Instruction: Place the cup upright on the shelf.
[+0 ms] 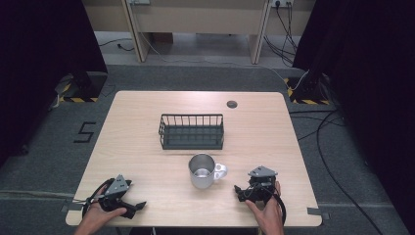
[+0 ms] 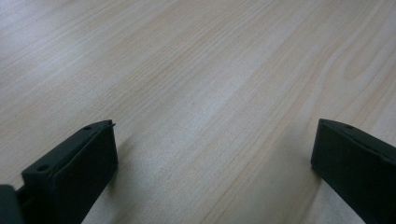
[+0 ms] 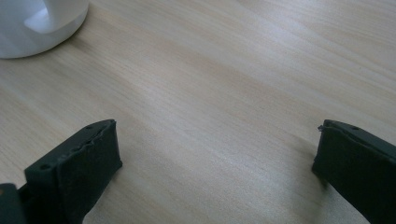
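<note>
Resting near table (image 1: 147, 161) front edge: left gripper (image 1: 139, 206), right gripper (image 1: 238, 191), jaws spread, empty; mug (image 1: 202, 171) between.

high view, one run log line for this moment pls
left gripper: open, empty | right gripper: open, empty | mug: upright, before basket

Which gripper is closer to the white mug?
The right gripper. It sits just beside the mug, on its handle side. The left gripper rests farther off, near the table's front left corner. Both have open jaws.
</note>
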`<state>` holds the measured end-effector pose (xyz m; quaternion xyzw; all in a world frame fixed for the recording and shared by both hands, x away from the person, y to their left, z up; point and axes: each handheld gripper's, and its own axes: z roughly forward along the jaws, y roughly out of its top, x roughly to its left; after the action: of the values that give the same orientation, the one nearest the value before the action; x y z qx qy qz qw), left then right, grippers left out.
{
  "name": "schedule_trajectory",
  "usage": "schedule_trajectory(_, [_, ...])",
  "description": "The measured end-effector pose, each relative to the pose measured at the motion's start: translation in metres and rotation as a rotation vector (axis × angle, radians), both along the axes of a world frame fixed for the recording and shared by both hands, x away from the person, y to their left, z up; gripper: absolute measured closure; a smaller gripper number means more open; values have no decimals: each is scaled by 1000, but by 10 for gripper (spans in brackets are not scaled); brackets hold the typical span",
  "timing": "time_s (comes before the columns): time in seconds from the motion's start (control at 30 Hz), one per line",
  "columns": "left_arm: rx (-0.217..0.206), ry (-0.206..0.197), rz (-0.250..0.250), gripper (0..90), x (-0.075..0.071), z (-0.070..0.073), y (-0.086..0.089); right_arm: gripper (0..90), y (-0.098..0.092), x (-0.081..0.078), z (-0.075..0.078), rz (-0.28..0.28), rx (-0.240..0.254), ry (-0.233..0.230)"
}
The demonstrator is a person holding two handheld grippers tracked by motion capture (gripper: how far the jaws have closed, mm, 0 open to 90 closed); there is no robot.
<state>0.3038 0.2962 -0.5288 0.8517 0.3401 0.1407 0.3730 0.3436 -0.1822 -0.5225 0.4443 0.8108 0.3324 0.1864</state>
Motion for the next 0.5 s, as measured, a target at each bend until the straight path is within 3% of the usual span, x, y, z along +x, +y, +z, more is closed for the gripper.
schedule_trajectory(0.5, [0,0,0,0,0,0,0,33,-1,-1,0,-3,6,-3])
